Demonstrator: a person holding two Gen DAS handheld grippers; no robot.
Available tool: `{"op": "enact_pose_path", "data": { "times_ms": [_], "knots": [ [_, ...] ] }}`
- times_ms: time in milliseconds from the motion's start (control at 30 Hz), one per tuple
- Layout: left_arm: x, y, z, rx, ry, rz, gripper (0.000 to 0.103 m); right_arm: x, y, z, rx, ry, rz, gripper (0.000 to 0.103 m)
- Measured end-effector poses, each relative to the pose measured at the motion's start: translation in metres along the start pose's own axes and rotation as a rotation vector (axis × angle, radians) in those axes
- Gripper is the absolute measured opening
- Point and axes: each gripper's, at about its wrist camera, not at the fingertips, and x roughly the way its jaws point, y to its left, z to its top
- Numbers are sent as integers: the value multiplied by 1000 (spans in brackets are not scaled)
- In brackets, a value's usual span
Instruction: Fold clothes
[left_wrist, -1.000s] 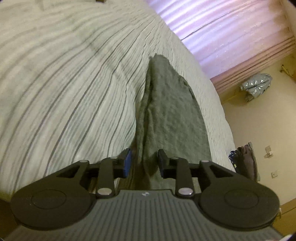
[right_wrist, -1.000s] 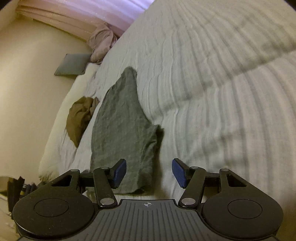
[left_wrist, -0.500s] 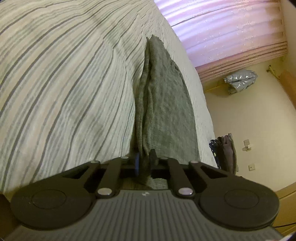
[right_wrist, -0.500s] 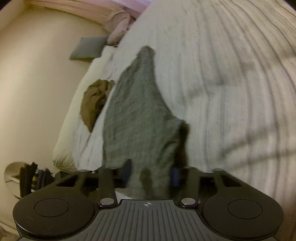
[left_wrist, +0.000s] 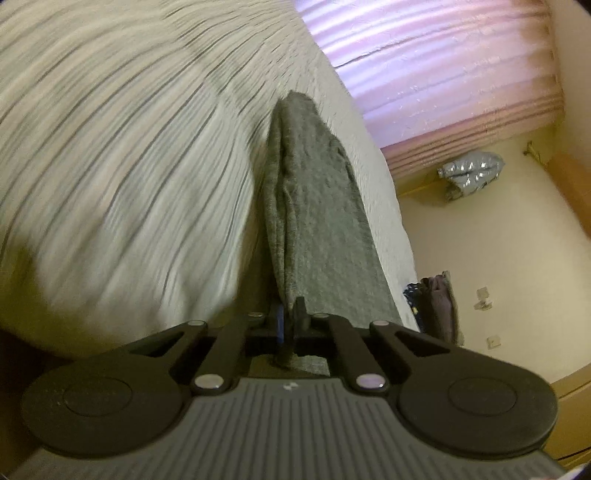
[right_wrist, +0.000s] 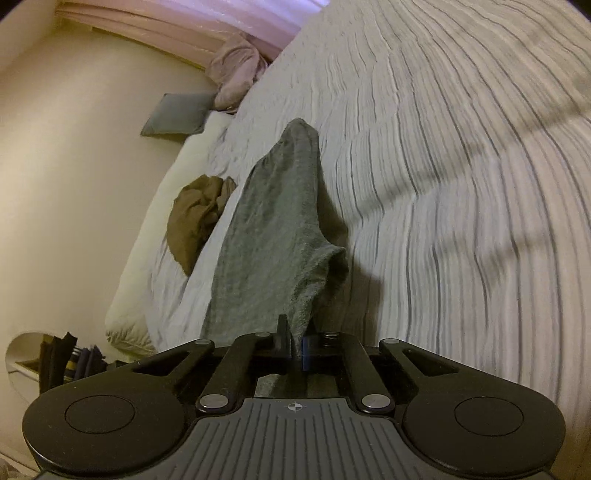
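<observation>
While our left claw (left_wrist: 290, 320) and right claw (right_wrist: 293, 341) each pinch the long grey knitted garment (left_wrist: 317, 221), it trails across the striped white bedspread (left_wrist: 129, 166).

A home bedroom; striped bedspread (left_wrist: 129, 177); pink curtains (left_wrist: 424, 74); pillow (right_wrist: 175, 114)
</observation>
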Motion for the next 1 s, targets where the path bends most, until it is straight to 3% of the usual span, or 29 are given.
{"op": "enact_pose_path", "data": {
  "times_ms": [233,400,567,733,867,1000],
  "knots": [
    [-26,29,-58,-110,38,14,1,-33,-15,-59,88,36,-14,4],
    [-37,18,-52,-131,20,-28,1,-46,-12,-71,119,50,-14,4],
    [-46,-15,-10,-113,-40,-130,2,-51,21,-38,91,40,37,4],
    [-15,-25,48,-180,-57,-196,4,-37,38,12,131,10,93,4],
    [30,-13,95,-273,-66,-173,7,-6,34,63,178,-33,82,4],
    [77,12,135,-428,-83,-140,12,36,9,104,263,-77,-10,5]
  ]
}}
